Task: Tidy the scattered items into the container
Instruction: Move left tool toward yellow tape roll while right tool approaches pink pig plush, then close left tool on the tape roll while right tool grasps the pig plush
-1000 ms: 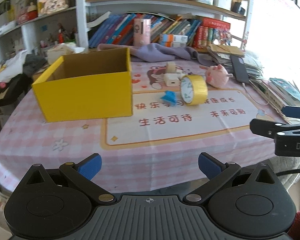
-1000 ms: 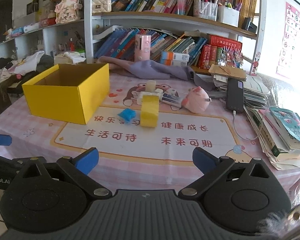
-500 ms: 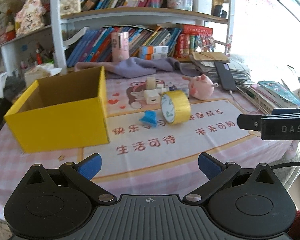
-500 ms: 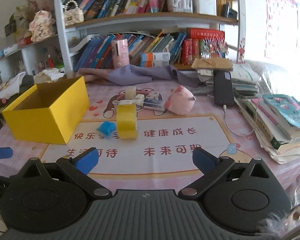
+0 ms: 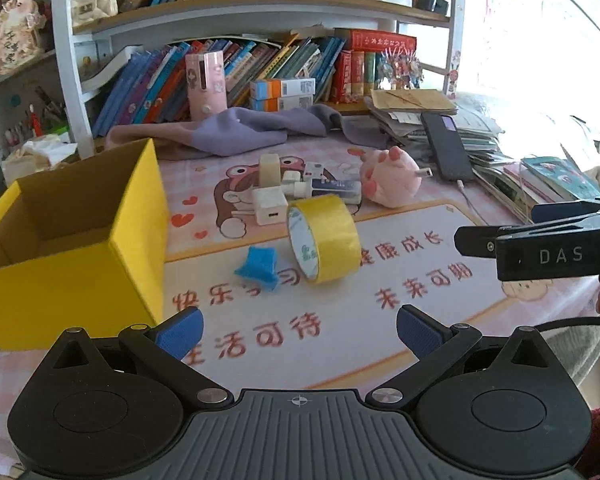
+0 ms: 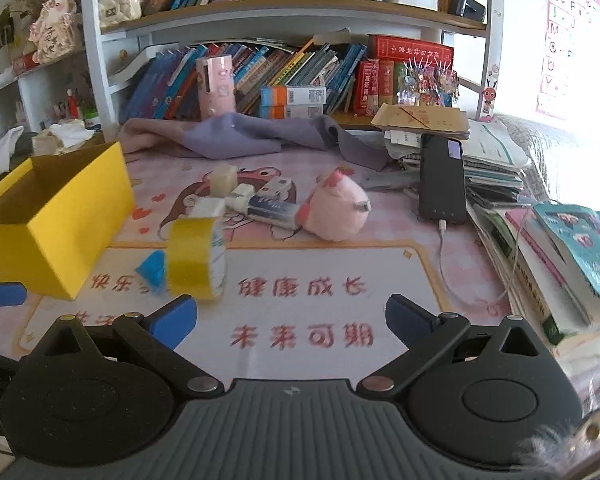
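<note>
Tidying looks unstarted to us: from the left wrist we see our left hand-held gripper (image 5: 298,326) spread and empty, the yellow box (image 5: 72,280) holding nothing visible, while tape roll (image 5: 324,238), blue scrap (image 5: 258,266), white charger (image 5: 269,206) and pink plush (image 5: 388,178) lie on the counter (image 5: 400,340). From the right wrist, our right hand-held gripper (image 6: 290,318) is likewise spread and empty; bare mat lies ahead of it, though stacked books (image 6: 560,264) crowd the right edge and the box wall stands near the tape
</note>
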